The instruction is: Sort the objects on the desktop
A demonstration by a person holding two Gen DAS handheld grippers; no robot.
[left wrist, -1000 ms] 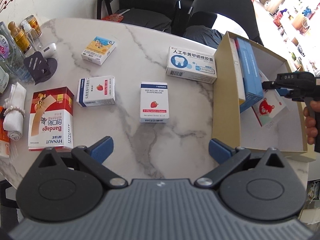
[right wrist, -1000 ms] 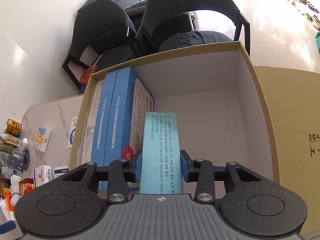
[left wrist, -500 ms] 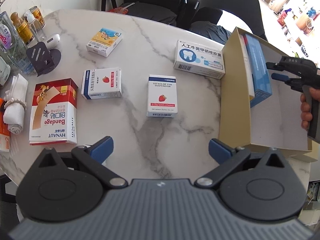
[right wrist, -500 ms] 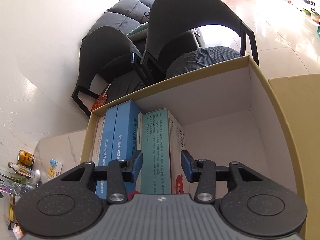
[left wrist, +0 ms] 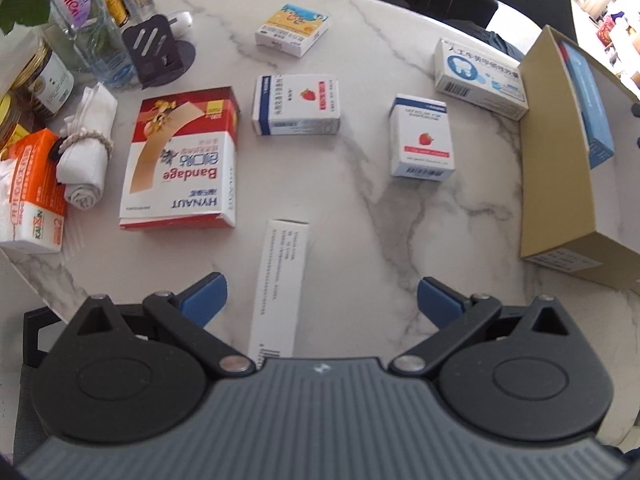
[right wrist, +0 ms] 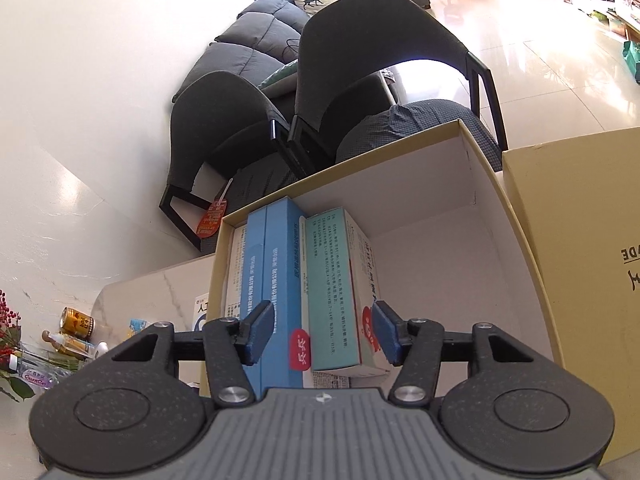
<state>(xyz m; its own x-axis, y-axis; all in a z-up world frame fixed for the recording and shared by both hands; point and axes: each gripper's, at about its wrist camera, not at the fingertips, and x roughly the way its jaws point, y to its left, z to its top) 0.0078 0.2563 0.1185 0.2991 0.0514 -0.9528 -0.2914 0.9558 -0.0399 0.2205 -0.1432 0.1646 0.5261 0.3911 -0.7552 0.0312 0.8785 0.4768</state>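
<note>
Now the right gripper stands with its blue pads parted, having just been opening; the teal-and-white cardboard medicine box stands between them, neither pad pressing on it. That box sits upright inside the open tan cardboard carton, beside two tall blue boxes against the carton's left wall. Its lower end is hidden behind the gripper body. The left gripper hangs wide open over the white marble tabletop, holding nothing; a long white printed box, blurred and partly hidden by the gripper body, lies beneath between its fingers. Several flat medicine boxes lie scattered on the marble, among them a glossy red-and-white bandage box.
</note>
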